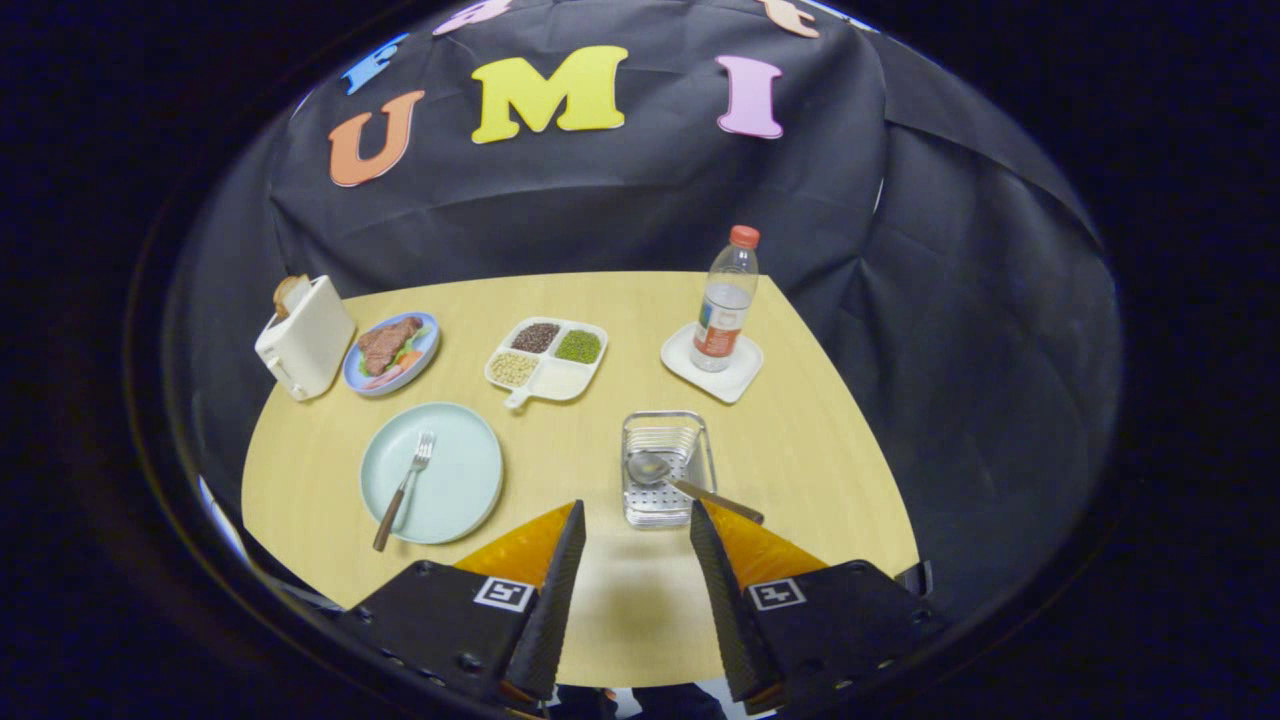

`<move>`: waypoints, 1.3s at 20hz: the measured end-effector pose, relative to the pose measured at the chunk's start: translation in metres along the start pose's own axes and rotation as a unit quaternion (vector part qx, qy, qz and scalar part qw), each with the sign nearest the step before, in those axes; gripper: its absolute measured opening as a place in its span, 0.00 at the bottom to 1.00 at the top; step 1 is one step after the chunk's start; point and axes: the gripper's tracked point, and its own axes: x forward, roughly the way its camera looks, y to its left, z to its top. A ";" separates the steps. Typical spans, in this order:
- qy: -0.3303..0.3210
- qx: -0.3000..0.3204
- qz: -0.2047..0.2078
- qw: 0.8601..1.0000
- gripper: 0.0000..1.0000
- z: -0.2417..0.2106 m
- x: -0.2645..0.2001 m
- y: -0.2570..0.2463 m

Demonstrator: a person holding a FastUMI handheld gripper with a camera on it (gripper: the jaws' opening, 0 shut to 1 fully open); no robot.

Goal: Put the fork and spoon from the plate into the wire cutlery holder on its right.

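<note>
Wooden table point(600, 620), one fork point(405, 487) on plate point(460, 490), one spoon point(665, 472) in holder point(665, 510), jaws apart

My gripper point(637, 520) hangs above the table point(800, 470), fingers spread wide, nothing between them. Just ahead, the spoon point(680, 480) lies in the holder point(665, 470), handle over its rim. The fork point(403, 490) sits on the plate point(455, 480), off left.

Pale wood-grain table point(800, 470). Plate point(455, 490) at lower left is light blue-green; fork point(403, 490) silver w/ brown handle. Wire holder point(665, 470) is silver. Toaster point(305, 350) is cream. Bottle point(725, 305) clear, red cap, red/white label.
</note>
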 end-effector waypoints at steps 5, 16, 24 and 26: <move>0.003 -0.024 0.018 1.000 0.70 -0.003 0.001 0.043; 0.050 -0.066 0.048 0.995 0.77 -0.035 0.024 0.126; 0.131 -0.041 0.067 0.988 0.79 -0.079 0.044 0.183; 0.148 -0.031 0.068 0.986 0.79 -0.085 0.046 0.196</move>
